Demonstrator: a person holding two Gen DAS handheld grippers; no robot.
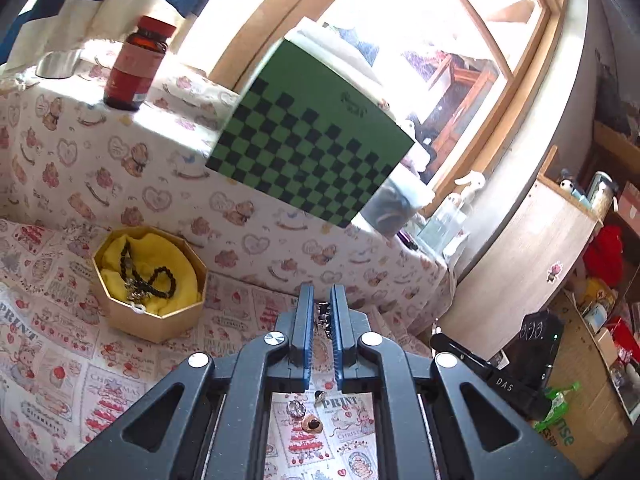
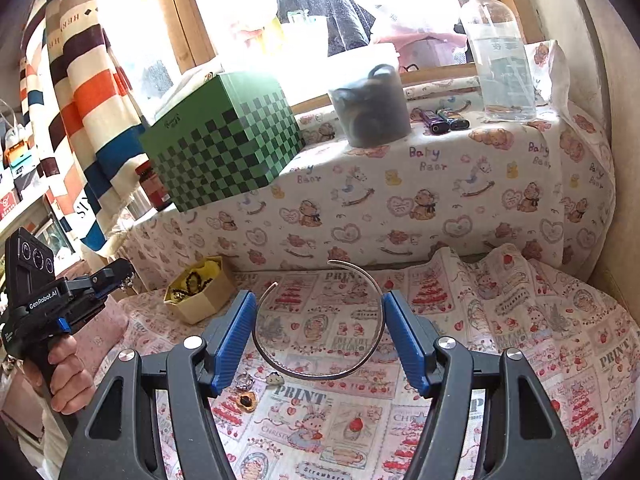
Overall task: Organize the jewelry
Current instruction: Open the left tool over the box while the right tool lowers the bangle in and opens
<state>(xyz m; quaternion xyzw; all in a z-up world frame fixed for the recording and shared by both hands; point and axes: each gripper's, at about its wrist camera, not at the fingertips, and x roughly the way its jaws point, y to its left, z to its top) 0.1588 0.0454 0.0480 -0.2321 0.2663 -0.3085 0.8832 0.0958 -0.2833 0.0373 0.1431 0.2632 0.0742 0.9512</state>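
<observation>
My left gripper (image 1: 322,290) is shut on a small silvery jewelry piece (image 1: 323,316), held above the printed cloth. The gold octagonal box (image 1: 150,280) with yellow lining and a black bead bracelet (image 1: 160,280) sits to its left. My right gripper (image 2: 319,296) is shut on an open silver bangle (image 2: 320,374), whose sides touch both blue pads. A ring (image 2: 245,380), a small charm (image 2: 275,378) and a brown-stone piece (image 2: 245,400) lie on the cloth below the bangle. A hand (image 2: 66,380) holds the left gripper (image 2: 126,274) at the far left, near the box (image 2: 200,292).
A raised ledge (image 2: 400,200) draped in bear-print cloth runs behind. On it stand a green checkered box (image 2: 224,140), a brown bottle (image 1: 138,64), a grey container (image 2: 370,108), lighters (image 2: 442,120) and a clear bottle (image 2: 500,60). A striped curtain (image 2: 80,100) hangs left.
</observation>
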